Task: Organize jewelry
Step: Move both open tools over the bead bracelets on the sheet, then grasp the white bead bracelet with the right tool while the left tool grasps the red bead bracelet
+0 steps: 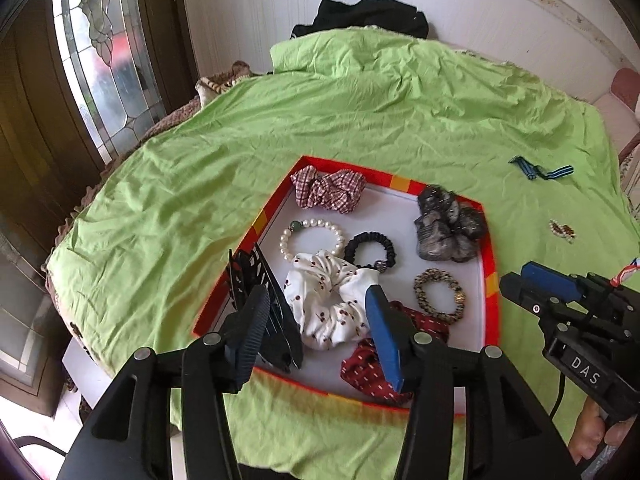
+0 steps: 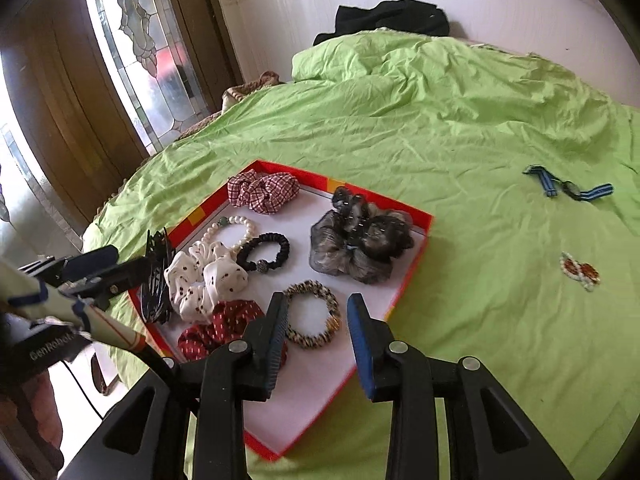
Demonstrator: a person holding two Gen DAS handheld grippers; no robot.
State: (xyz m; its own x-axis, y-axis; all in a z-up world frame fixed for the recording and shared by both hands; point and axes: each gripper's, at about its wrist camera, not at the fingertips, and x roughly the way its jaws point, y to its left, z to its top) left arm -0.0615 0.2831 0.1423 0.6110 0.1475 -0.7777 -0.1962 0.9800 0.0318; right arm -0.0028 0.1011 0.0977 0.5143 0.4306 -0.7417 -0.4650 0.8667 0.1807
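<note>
red scrunchie (image 1: 362, 364) half hidden behind jaws, tray (image 1: 490, 312)

Green sheet (image 1: 360, 120) over the bed; white wall (image 1: 480, 8) behind — leaded-glass window (image 1: 92, 52) bright.

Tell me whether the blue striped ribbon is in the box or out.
Out. The blue striped ribbon lies on the green sheet, well clear of the red-rimmed box.

The right tool (image 2: 316, 336) hangs open and empty above the red-rimmed tray (image 2: 408, 280) holding scrunchies and bracelets.
</note>
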